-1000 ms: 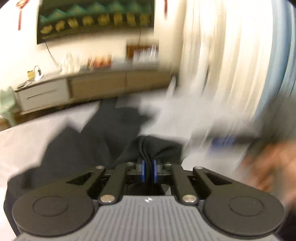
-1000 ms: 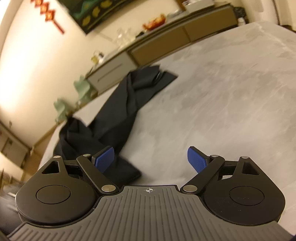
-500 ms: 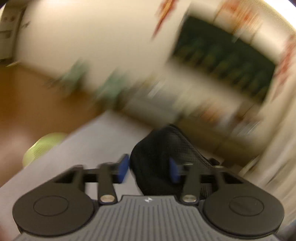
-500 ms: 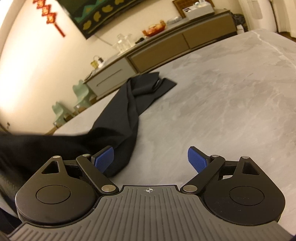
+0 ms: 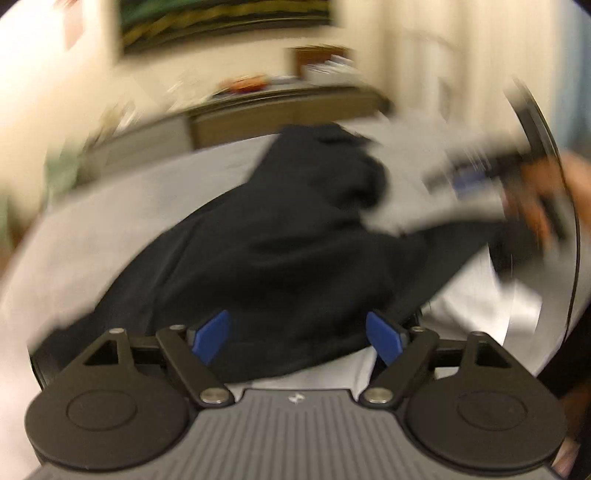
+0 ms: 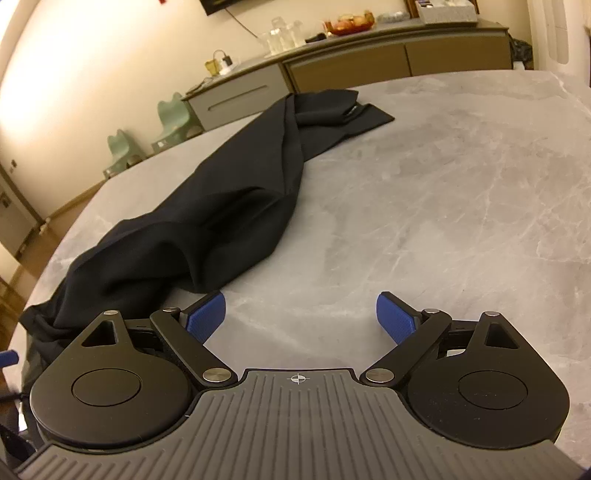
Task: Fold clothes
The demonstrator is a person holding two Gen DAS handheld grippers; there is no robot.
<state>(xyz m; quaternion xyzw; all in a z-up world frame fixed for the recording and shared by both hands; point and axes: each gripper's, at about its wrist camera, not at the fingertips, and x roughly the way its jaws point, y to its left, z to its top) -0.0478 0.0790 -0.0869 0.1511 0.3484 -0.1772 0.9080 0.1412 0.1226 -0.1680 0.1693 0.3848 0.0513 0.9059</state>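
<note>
Looking out from my tongs first, then the room:
Left tongs: my left gripper (image 5: 297, 334) stands wide, blue pads spread, nothing pinched; the dark cloth lies between and beyond the pads, though blur keeps me from telling whether it touches them.
Right tongs: my right gripper (image 6: 300, 317) is also spread wide over bare tabletop, holding nothing; its left pad (image 6: 205, 317) sits near the cloth's closest fold, apart from it.
Garment: the black garment (image 6: 207, 229) lies on the table as a long rumpled strip, running from the near left edge toward the far middle, where its end (image 6: 340, 110) lies flatter. In the left view the same garment (image 5: 295, 236) fills the centre as a heaped mass.
Surface: the table (image 6: 443, 221) is grey, marble-veined and smooth, with a rounded outline.
Edges: the cloth's near end (image 6: 40, 321) bunches right at the table's left rim.
Open room: everything right of the garment is bare stone up to the far edge.
Room: a long low sideboard (image 6: 369, 62) stands along the cream wall behind, carrying glassware (image 6: 282, 33) and a fruit bowl (image 6: 351, 20); two pale green chairs (image 6: 147, 133) stand left of it.
Texture: the fabric looks matte, soft and thick-folded; the pads are ribbed.
Left view: heavily blurred, details uncertain.
</note>
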